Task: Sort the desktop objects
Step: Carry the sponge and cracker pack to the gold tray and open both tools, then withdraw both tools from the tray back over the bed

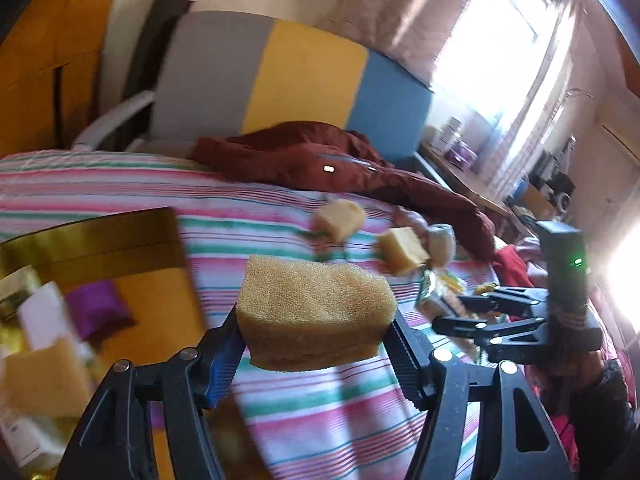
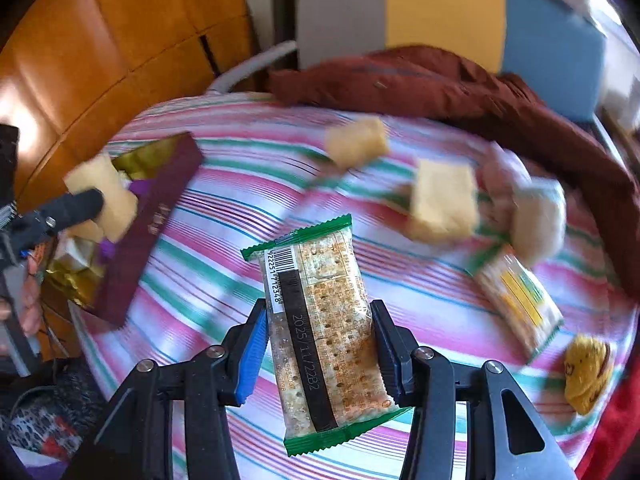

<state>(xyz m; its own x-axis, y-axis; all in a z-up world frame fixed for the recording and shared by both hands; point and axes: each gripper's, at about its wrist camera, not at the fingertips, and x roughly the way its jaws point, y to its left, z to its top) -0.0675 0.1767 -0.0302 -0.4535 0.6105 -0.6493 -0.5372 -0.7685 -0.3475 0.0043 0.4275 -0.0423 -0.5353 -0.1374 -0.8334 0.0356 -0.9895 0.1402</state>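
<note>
My left gripper (image 1: 316,332) is shut on a tan sponge (image 1: 316,312) and holds it above the striped cloth, just right of the open gold-lined box (image 1: 96,236). It also shows in the right wrist view (image 2: 86,202) with the sponge (image 2: 108,196) over the maroon box (image 2: 156,220). My right gripper (image 2: 318,340) is shut on a green-edged cracker packet (image 2: 320,320), held above the cloth. In the left wrist view the right gripper (image 1: 452,312) is at the right over a packet.
On the striped cloth (image 2: 224,280) lie two more sponges (image 2: 358,142) (image 2: 444,200), a whitish sponge (image 2: 538,220), another cracker packet (image 2: 520,300) and a yellow wrapped item (image 2: 588,372). A dark red jacket (image 2: 460,84) lies at the back. The box holds a purple pouch (image 1: 96,308).
</note>
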